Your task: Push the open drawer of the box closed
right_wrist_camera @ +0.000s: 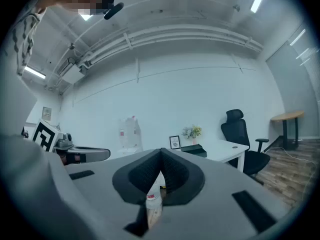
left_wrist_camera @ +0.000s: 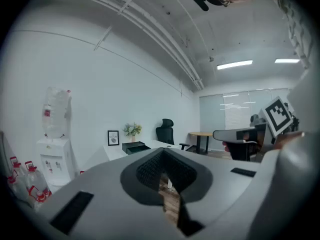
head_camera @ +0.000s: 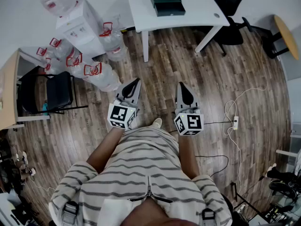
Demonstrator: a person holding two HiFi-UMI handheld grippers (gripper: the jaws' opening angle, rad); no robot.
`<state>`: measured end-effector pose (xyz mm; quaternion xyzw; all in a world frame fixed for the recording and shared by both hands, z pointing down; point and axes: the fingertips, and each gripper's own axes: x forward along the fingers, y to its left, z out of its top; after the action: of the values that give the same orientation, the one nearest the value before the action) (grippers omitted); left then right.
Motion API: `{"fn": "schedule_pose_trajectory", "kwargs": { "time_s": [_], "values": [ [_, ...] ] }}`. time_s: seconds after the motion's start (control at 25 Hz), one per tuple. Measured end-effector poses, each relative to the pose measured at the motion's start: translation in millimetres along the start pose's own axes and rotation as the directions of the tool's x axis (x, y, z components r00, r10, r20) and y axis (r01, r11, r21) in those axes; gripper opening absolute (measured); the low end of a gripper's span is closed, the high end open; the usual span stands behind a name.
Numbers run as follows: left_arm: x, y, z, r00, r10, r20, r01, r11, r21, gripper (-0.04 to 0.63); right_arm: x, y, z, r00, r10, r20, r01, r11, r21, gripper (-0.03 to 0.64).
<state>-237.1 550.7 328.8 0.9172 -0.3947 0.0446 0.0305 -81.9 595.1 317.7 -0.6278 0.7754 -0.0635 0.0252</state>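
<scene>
A dark, flat box (head_camera: 167,4) sits at the far side of the white desk (head_camera: 188,15), its drawer sticking out toward the person. Well short of it, the left gripper (head_camera: 136,82) and right gripper (head_camera: 181,86) hover over the wooden floor (head_camera: 244,69), fingers closed together and empty.

From my end I see a short-sleeved shirt (head_camera: 141,173), pale with thin dark stripes, and a grey buckle (head_camera: 70,212) on a strap at each shoulder. The left gripper (head_camera: 135,83) and right gripper (head_camera: 181,86) are light grey, tapering wedges lined with black ribbed pads (left_wrist_camera: 150,170). Each carries a white cube (head_camera: 122,115) printed with black square markers.
</scene>
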Motion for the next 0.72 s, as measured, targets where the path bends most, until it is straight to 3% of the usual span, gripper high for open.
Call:
{"fn": "schedule_pose_trajectory", "kwargs": {
  "time_s": [0.4,0.72],
  "values": [
    [33,-42,-20,0.999,0.038,-0.003,-0.038,0.999,-0.003,0.000,-14,-58,-22,0.999,0.034,0.011,-0.035,0.998,0.048,0.011],
    [32,-48,-32,0.996,0.070,-0.046,-0.070,0.998,-0.004,0.000,-8,-56,-27,0.999,0.042,0.016,-0.043,0.997,0.071,0.011]
  ]
}}
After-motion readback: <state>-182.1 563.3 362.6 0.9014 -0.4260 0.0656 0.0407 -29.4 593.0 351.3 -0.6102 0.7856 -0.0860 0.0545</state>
